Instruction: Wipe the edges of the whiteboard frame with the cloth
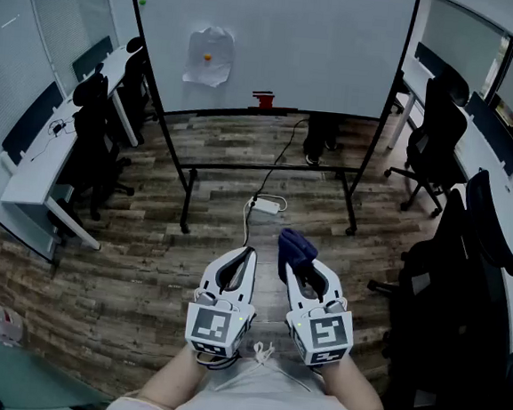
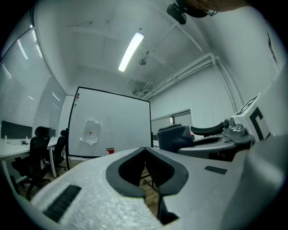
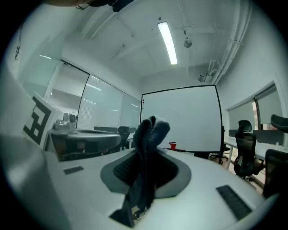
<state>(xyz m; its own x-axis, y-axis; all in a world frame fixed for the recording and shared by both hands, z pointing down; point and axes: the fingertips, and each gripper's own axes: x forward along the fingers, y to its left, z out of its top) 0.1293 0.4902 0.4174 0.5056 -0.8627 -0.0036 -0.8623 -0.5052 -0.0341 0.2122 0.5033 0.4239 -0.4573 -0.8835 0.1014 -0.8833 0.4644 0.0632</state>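
The right gripper (image 3: 145, 173) is clamped on a dark blue cloth (image 3: 150, 134) poking past its tips, the left gripper (image 2: 145, 152) beside it has its jaws pressed together on nothing, and both sit well apart from the black-framed whiteboard (image 1: 280, 41) standing ahead.

Bare floor (image 1: 147, 235) up to whiteboard (image 1: 280, 41), chairs (image 1: 97, 141) either side, power strip (image 1: 266, 205) midway

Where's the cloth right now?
The cloth is clamped in the right gripper, low and just right of centre in the head view. It sits beside the shut, empty left gripper, well short of the whiteboard.
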